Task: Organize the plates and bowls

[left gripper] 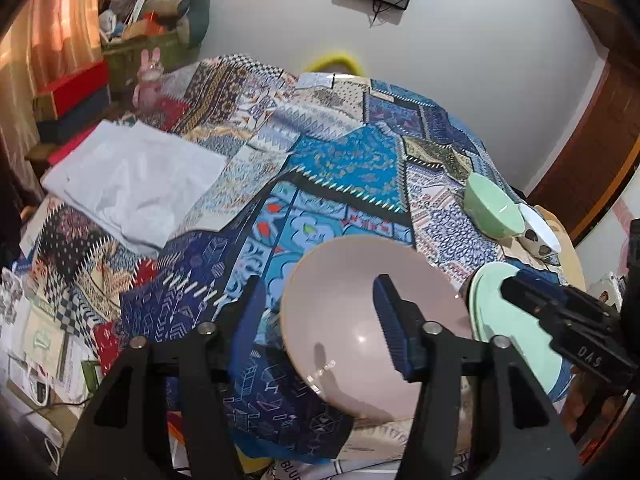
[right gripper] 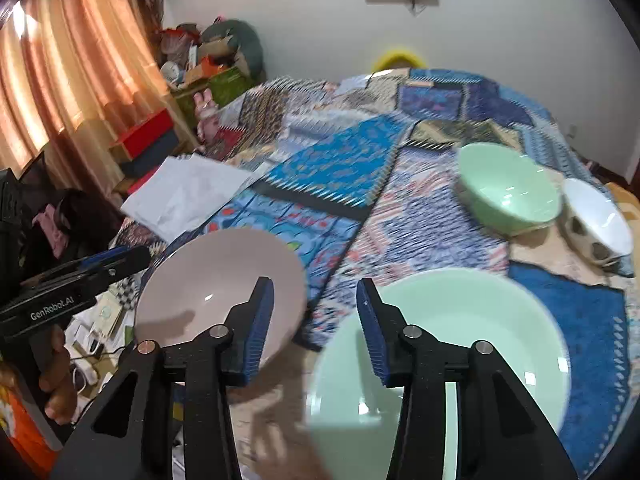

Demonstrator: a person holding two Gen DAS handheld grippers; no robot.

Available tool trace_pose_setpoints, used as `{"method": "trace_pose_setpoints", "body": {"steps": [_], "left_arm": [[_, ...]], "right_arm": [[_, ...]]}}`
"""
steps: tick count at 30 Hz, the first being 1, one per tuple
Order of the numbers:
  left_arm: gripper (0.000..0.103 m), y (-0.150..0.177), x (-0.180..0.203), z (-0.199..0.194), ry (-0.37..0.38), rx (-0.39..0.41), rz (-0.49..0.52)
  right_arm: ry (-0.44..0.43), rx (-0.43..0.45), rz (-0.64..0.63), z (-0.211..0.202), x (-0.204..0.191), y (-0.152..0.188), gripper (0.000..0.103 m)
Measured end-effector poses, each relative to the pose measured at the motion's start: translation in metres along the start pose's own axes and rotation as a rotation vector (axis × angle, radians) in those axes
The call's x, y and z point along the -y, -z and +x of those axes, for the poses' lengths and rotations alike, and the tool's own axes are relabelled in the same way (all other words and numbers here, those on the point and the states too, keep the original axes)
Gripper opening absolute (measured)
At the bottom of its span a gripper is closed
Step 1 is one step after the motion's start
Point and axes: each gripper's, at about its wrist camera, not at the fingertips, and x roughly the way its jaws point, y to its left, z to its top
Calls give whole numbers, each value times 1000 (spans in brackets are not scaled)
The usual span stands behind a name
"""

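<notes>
A: Status on the grippers?

B: left gripper [left gripper: 320,316] is wide open, holding nothing. One finger sits over the inside of the pink bowl [left gripper: 360,320], the other outside its left rim. Contact unclear.

A: Right one?

B: right gripper [right gripper: 316,320] also spread open, empty. It hovers over the gap between the pink bowl and the pale green plate [right gripper: 460,344]; its right finger overlaps the plate's near-left rim.

A: Anything in the dishes?

B: All look empty. Pink bowl: bare inside, just glare. Green plate bare too. Further back to the right, a green bowl [right gripper: 508,192] is tilted toward the camera, nothing inside. Touching or just beside it, a white bowl with dark spots [right gripper: 600,220], also empty.

A: Surface?

B: Everything rests on a blue patchwork cloth [left gripper: 340,160]. A folded white sheet [left gripper: 132,184] lies far left, well apart from the dishes.
</notes>
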Motion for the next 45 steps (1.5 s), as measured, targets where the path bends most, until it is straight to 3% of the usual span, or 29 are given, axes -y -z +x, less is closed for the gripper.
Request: {"method": "trace_pose_setpoints", "body": {"steps": [5,11,21,33,38,45], "left_arm": [[68,-13,26,-3,-2,22,56],[82,-28,69,4,27,28,121],[88,-48,154,43,89,-37,224],[88,-49,228,103,108,-122,330],[88,-45,243,119,127,-150,352],[88,-41,251,133,146,-185,352]], "right_arm": [[94,63,20,-29,36,-3,50],[203,89,70,-53,91,-1,53],[341,74,166,-69,175,16,53],[397,80,276,-60,260,5,53],[369,42,335,-47,290,1,52],[331,-22,373,-21,311,-7,33]]}}
